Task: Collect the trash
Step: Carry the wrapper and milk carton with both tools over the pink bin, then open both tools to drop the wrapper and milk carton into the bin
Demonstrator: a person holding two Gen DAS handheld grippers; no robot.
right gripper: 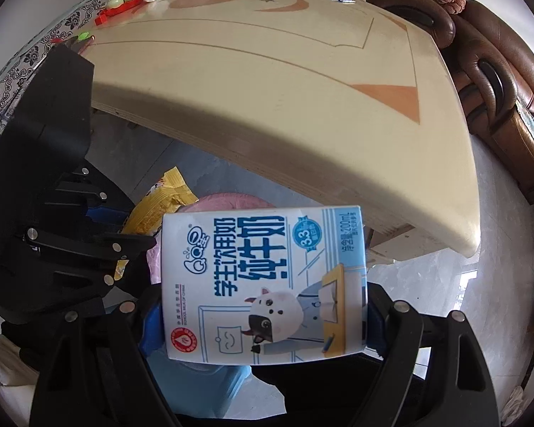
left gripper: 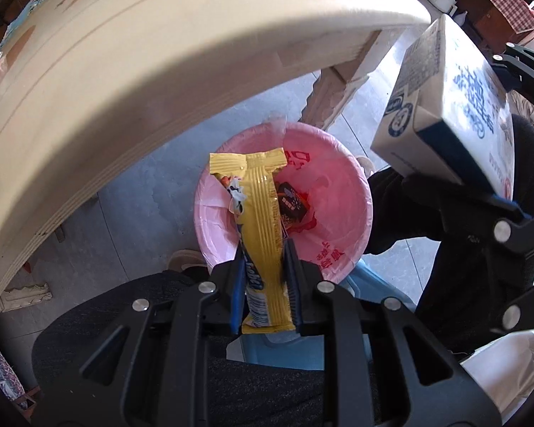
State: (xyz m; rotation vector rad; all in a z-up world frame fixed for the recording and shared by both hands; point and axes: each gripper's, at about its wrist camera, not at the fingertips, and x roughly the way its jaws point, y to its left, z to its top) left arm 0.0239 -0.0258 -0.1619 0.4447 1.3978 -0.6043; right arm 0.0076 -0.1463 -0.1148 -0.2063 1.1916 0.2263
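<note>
In the left wrist view, lower centre, our left hand-held gripper (left gripper: pixel 263 281) is clamped on one yellow snack wrapper (left gripper: pixel 263 220) over the pink-lined bin (left gripper: pixel 341 192), which holds a dark wrapper (left gripper: pixel 292 203). At upper right, our right hand-held gripper (right gripper: pixel 263 316) grips one milk carton (right gripper: pixel 263 284), jaws wide. The wooden bench (right gripper: pixel 267 89) stands on grey floor tiles (left gripper: pixel 131 192).
</note>
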